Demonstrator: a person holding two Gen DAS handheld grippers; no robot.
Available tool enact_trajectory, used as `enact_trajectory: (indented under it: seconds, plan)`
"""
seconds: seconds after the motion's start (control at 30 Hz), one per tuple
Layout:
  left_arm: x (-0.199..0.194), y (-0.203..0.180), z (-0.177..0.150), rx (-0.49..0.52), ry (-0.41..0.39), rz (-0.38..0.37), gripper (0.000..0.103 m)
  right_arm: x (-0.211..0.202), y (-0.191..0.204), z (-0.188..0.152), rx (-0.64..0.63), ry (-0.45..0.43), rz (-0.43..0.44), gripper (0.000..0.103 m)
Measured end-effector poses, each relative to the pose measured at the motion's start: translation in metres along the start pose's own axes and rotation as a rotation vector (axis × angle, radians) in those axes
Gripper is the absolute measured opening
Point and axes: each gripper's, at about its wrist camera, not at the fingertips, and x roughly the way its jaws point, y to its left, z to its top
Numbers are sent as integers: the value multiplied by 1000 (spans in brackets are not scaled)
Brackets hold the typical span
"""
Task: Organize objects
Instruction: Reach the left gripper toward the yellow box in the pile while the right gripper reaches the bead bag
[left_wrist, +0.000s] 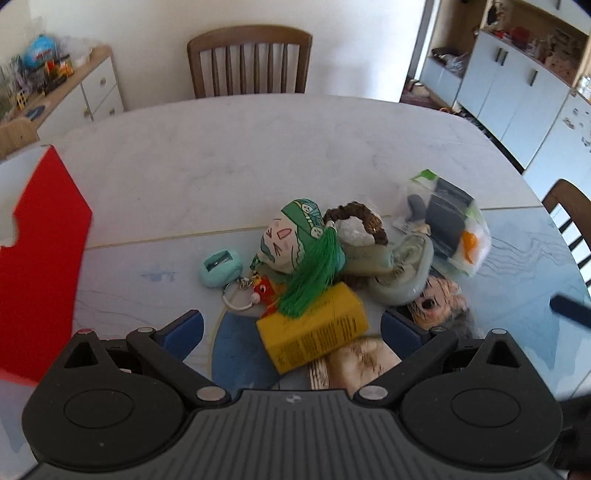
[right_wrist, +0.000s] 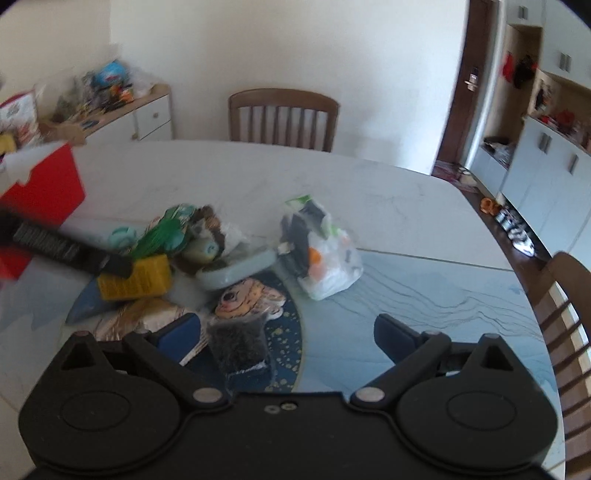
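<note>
The yellow box (left_wrist: 312, 328) lies on its side at the near edge of the pile, between the spread fingers of my left gripper (left_wrist: 291, 332), which is wide open and holds nothing. I judge the box my likeliest first pick, and here is my worry: the green tassel (left_wrist: 314, 273) of the cloth doll (left_wrist: 291, 236) drapes right over the box's top, so if I close now I may pinch the threads and drag the doll along, and perhaps the orange charm (left_wrist: 264, 291) and key ring (left_wrist: 236, 299) lying just beside it.

The box also rests partly on a beige printed packet (left_wrist: 354, 362); a squeeze there could make it skid rather than seat.

My right gripper (right_wrist: 288, 336) is equally wide open and empty, low over the table mat (right_wrist: 424, 295), with a dark mesh pouch (right_wrist: 240, 339) between its fingers. Both views are blurred, so I cannot trust fine alignment.

Further out sit the teal sharpener (left_wrist: 219, 267), the plastic bag (left_wrist: 443, 225) and the red box (left_wrist: 40, 251), presumably the destination, well apart to the left, so anything snagged could shake loose over the table (left_wrist: 258, 147) on the way.
</note>
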Motion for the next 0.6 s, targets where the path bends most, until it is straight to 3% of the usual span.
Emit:
enact_trajectory:
  seconds: [0.2, 0.3, 0.5, 0.6]
  plan:
    - [20, -3, 12, -22, 53, 5, 103, 11, 3, -5, -47, 18, 22, 94]
    - [30, -3, 14, -31, 84, 13, 103, 22, 4, -7, -62, 47, 29, 73]
    - [41, 2, 11, -67, 121, 9, 103, 28, 5, -12, -68, 50, 63, 66]
    - [41, 1, 9, -68, 119, 6, 102, 29, 6, -12, -63, 60, 89, 56]
